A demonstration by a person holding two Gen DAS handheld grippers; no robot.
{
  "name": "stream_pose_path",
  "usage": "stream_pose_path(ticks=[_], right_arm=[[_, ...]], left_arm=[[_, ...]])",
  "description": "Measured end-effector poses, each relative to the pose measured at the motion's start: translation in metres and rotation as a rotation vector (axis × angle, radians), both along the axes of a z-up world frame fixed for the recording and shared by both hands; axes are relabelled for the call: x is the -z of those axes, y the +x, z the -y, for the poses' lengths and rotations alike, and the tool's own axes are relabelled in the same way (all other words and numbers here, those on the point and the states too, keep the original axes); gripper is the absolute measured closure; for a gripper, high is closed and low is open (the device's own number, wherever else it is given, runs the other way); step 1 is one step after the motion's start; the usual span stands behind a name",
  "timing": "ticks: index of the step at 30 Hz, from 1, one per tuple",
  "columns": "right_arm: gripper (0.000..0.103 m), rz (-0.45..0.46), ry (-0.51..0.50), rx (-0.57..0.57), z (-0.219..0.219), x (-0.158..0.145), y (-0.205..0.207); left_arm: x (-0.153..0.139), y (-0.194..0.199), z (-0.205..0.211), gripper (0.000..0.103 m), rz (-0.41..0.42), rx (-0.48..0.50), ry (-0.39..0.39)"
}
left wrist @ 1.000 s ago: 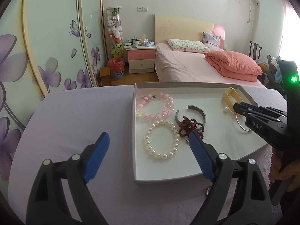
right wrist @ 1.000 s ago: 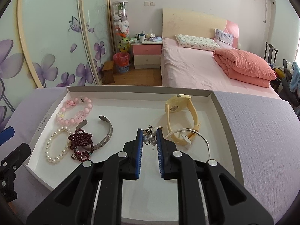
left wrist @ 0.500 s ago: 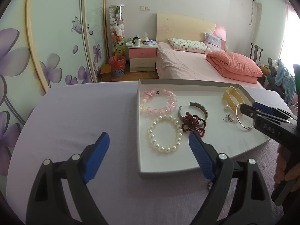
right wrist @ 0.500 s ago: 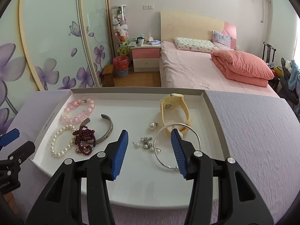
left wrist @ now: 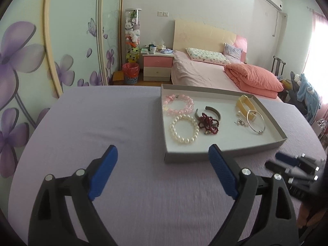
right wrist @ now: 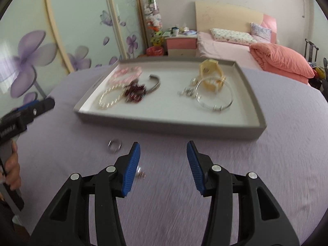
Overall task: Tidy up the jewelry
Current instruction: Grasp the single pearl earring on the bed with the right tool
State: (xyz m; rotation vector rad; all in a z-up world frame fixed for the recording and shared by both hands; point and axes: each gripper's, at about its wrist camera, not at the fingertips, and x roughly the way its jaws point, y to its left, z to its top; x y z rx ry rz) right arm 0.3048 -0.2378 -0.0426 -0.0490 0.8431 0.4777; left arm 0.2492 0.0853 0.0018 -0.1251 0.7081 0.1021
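Both cameras ride low over the lilac desk (left wrist: 127,110), angled downward and facing the bed (left wrist: 205,75). The left view looks from left of the grey tray (left wrist: 225,153), the right from just before it (right wrist: 170,127). Both share tray, wardrobe and bed.

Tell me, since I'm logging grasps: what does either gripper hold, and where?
Nothing: left gripper and right gripper both stand open over the purple tablecloth.

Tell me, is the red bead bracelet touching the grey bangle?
Touching. In the left wrist view the red bead bracelet lies across the open grey bangle, overlapping its lower part inside the tray.
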Motion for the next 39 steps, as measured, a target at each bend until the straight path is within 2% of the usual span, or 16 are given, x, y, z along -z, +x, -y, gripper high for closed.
stream_pose_path(ticks=[7, 11, 16, 20, 32, 33, 34, 39], right_arm=[[0.055, -0.045, -0.041, -0.075, -0.011, 0.02, -0.031], [0.061, -0.059, -0.059, -0.087, -0.019, 0.026, -0.035], [0.067, -0.036, -0.086, -0.082, -0.03, 0.026, -0.032], [0.076, -0.027, -0.094, -0.069, -0.033, 0.025, -0.023], [0.079, -0.008, -0.107, -0.073, -0.038, 0.026, -0.019], [0.08, -0.008, -0.107, -0.073, -0.039, 0.026, -0.019], [0.087, -0.008, -0.106, -0.076, -0.039, 0.026, -0.019], [0.088, -0.014, -0.102, -0.072, -0.036, 0.025, -0.021]], left_arm=[[0.006, -0.026, -0.007, 0.012, -0.017, -0.015, -0.021], [0.01, -0.036, -0.011, 0.012, -0.029, -0.027, -0.03], [0.01, -0.042, -0.015, 0.012, -0.031, -0.039, -0.03], [0.011, -0.041, -0.014, 0.012, -0.036, -0.039, -0.031], [0.016, -0.036, -0.008, 0.012, -0.057, -0.028, -0.024], [0.016, -0.036, -0.008, 0.012, -0.058, -0.026, -0.024], [0.017, -0.035, -0.007, 0.012, -0.059, -0.025, -0.024], [0.019, -0.033, -0.001, 0.012, -0.069, -0.015, -0.02]])
